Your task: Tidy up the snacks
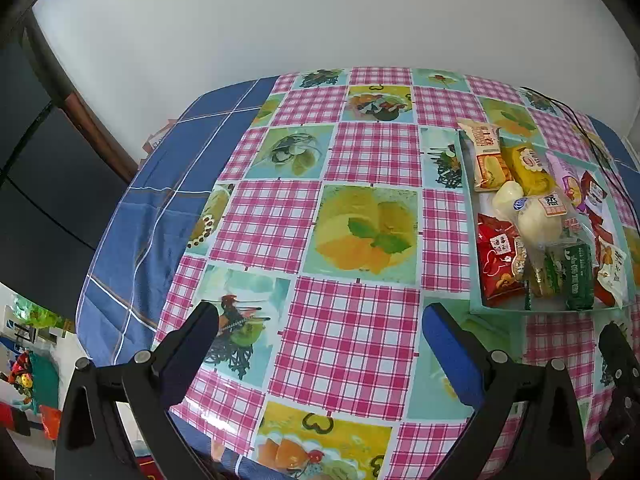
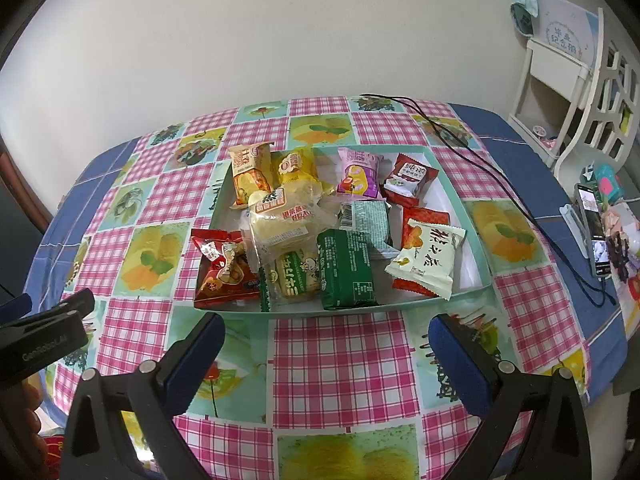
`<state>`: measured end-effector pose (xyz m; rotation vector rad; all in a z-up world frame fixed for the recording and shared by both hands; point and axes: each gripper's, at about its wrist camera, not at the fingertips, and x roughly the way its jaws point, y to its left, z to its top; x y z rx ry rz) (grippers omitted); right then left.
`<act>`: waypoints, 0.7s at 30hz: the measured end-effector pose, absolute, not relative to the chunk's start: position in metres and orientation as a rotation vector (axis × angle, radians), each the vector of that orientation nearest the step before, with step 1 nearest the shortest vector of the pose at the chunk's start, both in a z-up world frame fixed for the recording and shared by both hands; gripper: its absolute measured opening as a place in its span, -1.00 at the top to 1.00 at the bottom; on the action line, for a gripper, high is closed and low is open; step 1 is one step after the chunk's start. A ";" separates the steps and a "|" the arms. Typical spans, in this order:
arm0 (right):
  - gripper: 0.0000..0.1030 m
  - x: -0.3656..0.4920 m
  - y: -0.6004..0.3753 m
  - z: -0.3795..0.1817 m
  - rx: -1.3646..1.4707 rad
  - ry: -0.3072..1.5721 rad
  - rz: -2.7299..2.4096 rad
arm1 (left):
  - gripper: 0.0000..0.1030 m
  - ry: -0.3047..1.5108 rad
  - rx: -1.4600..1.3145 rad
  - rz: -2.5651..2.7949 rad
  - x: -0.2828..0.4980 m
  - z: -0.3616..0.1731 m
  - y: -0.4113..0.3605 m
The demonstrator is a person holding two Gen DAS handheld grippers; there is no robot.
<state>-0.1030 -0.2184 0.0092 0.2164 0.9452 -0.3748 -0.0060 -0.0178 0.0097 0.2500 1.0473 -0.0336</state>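
A shallow teal-rimmed tray (image 2: pixel 360 309) sits on the checked tablecloth, filled with several wrapped snacks. Among them are a red packet (image 2: pixel 224 268), a dark green packet (image 2: pixel 348 272), a white packet with green lettering (image 2: pixel 428 260) and a clear-wrapped pale bun (image 2: pixel 280 224). My right gripper (image 2: pixel 328 332) hangs open just in front of the tray's near wall, holding nothing. My left gripper (image 1: pixel 320 328) is open and empty over bare tablecloth, left of the tray (image 1: pixel 500 311). The red packet (image 1: pixel 498 260) and the bun (image 1: pixel 536 224) lie at that view's right.
A black cable (image 2: pixel 480 152) runs across the table behind and right of the tray. A phone (image 2: pixel 592 228) and small clutter lie at the right edge, near a white shelf (image 2: pixel 580 80). A blue cloth (image 1: pixel 152 208) covers the table's left side, which drops off there.
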 end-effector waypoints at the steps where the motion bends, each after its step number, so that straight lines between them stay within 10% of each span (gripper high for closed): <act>1: -1.00 -0.103 -0.218 0.010 0.215 0.945 -0.375 | -0.97 1.048 0.249 -0.034 -0.006 0.010 -0.018; 21: -1.00 -0.102 -0.219 0.009 0.210 0.951 -0.376 | -0.97 1.050 0.247 -0.034 -0.006 0.010 -0.018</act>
